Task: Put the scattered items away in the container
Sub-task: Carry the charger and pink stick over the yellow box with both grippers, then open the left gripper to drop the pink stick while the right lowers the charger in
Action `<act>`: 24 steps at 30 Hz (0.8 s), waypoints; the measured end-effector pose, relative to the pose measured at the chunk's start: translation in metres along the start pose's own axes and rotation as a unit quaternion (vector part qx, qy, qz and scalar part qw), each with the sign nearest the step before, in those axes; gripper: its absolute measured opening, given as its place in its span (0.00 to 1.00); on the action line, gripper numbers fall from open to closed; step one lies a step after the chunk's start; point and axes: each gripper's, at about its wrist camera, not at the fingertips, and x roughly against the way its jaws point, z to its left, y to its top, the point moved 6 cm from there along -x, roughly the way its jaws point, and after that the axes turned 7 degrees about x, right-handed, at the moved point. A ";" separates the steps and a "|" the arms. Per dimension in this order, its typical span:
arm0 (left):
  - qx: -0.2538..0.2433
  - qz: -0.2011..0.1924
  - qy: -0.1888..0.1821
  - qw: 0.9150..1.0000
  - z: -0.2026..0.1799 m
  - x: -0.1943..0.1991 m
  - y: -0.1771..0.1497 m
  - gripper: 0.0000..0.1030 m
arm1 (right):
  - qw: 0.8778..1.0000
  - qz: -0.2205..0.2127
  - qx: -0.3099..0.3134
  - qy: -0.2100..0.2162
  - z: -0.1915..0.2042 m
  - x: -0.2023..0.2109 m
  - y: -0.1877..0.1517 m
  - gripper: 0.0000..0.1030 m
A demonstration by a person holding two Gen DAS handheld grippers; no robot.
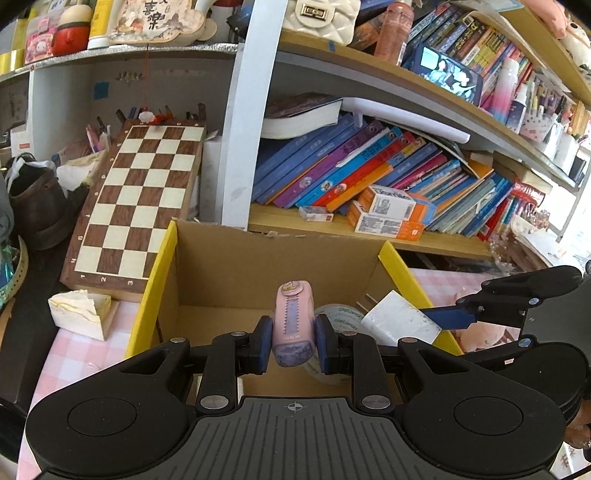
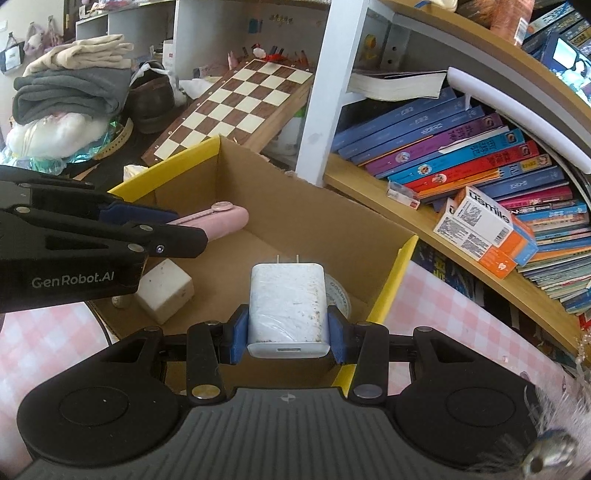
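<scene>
Matt corrugated cardboard box (image 2: pixel 295 206), scuffed white plastic charger (image 2: pixel 287 299)

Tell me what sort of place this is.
Probably a lived-in home study or child's room: shelves crammed with books, a chessboard leaning at the back, folded clothes piled nearby, and a pink checked tablecloth under the box.

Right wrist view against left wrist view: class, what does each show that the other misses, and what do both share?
Only the right wrist view shows the white cube lying in the cardboard box and the folded clothes. Only the left wrist view shows the cream handbag on the top shelf. Both show the left gripper shut on the pink utility knife, the right gripper shut on the white charger, and the chessboard.
</scene>
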 end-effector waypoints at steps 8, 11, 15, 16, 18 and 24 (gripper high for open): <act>-0.004 0.010 0.013 1.000 0.006 -0.012 0.003 0.22 | 1.000 0.008 0.008 0.015 -0.002 -0.016 0.006 0.40; -0.005 0.014 0.018 1.000 0.008 -0.017 0.004 0.22 | 1.000 0.012 0.008 0.023 -0.002 -0.023 0.010 0.40; -0.007 0.019 0.024 1.000 0.010 -0.023 0.006 0.22 | 0.999 0.015 0.017 0.028 -0.002 -0.032 0.015 0.40; -0.008 0.020 0.026 0.999 0.011 -0.025 0.007 0.22 | 0.999 0.016 0.020 0.030 -0.001 -0.034 0.015 0.40; -0.008 0.023 0.028 0.999 0.012 -0.028 0.007 0.22 | 0.999 0.019 0.024 0.034 -0.001 -0.038 0.017 0.40; -0.007 0.041 0.034 0.999 0.016 -0.038 0.000 0.22 | 0.998 0.031 0.029 0.046 -0.001 -0.052 0.018 0.40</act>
